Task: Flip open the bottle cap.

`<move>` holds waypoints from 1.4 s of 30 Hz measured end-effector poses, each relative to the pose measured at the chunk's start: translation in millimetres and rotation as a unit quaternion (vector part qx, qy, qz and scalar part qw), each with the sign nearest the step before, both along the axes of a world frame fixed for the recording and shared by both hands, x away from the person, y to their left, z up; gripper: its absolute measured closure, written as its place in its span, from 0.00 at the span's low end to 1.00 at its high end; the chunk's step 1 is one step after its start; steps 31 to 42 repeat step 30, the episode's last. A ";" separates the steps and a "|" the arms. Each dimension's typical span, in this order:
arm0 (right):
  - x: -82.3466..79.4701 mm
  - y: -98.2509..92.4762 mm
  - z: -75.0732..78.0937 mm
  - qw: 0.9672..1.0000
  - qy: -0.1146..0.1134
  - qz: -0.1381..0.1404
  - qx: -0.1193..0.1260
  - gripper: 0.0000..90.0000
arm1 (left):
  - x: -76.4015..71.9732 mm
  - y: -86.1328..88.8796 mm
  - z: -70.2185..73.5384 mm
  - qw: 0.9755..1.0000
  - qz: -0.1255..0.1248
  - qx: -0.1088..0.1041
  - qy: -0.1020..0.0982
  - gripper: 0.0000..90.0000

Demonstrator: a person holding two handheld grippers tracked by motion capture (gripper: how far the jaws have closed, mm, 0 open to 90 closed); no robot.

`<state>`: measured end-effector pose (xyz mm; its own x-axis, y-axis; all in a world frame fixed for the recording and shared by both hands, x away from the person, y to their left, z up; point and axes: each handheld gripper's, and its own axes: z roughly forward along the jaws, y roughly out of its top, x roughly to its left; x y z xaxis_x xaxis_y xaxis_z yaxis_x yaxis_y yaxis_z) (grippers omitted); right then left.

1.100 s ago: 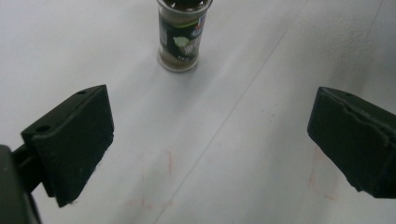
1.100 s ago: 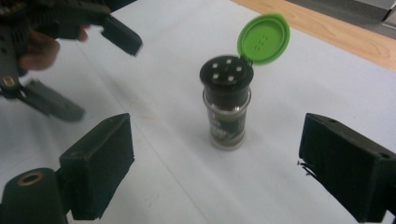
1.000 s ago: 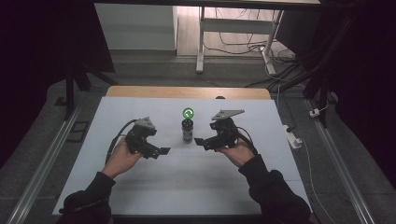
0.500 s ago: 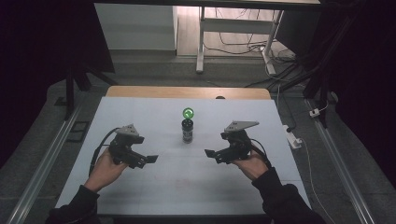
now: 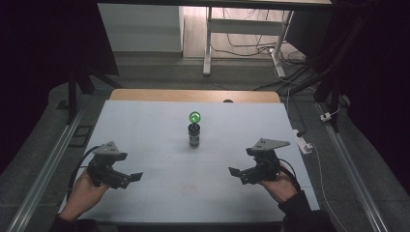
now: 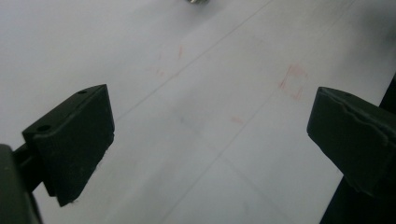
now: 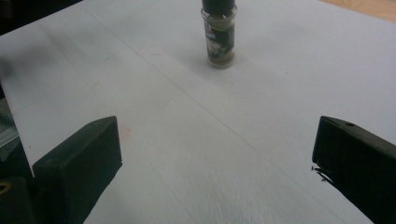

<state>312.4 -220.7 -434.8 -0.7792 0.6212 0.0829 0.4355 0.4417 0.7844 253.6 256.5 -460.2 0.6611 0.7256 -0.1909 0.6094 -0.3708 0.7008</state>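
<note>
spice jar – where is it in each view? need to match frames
High view: the spice jar stands upright mid-table, just in front of the green cap, between and beyond both grippers.
Left gripper view: a sliver of the jar's base at the top edge, just left of centre.
Right gripper view: top centre, upright, its top cut off by the frame.
Shared landmark: the white table sheet with its faint red marks.

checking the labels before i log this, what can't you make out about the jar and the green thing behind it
- Spice jar label: blurred and too small to read in the right gripper view, and too small in the high view.
- Jar cap: cut off by the top edge of the right gripper view.
- Jar in the left gripper view: just its blurred base shows at the top edge.
- Green round thing: too small in the high view to tell whether it is a lid or a ball.
</note>
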 end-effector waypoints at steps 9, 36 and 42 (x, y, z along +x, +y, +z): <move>-21.7 -30.1 -10.9 0.999 0.011 -0.044 -0.005 0.00 | -41.3 17.6 -6.5 0.999 0.030 -0.030 -0.028 0.01; -59.5 -72.2 -23.5 0.993 0.024 -0.109 -0.028 0.00 | -66.7 24.5 -20.2 0.997 0.074 -0.020 -0.006 0.01; -59.5 -72.2 -23.5 0.993 0.024 -0.109 -0.028 0.00 | -66.7 24.5 -20.2 0.997 0.074 -0.020 -0.006 0.01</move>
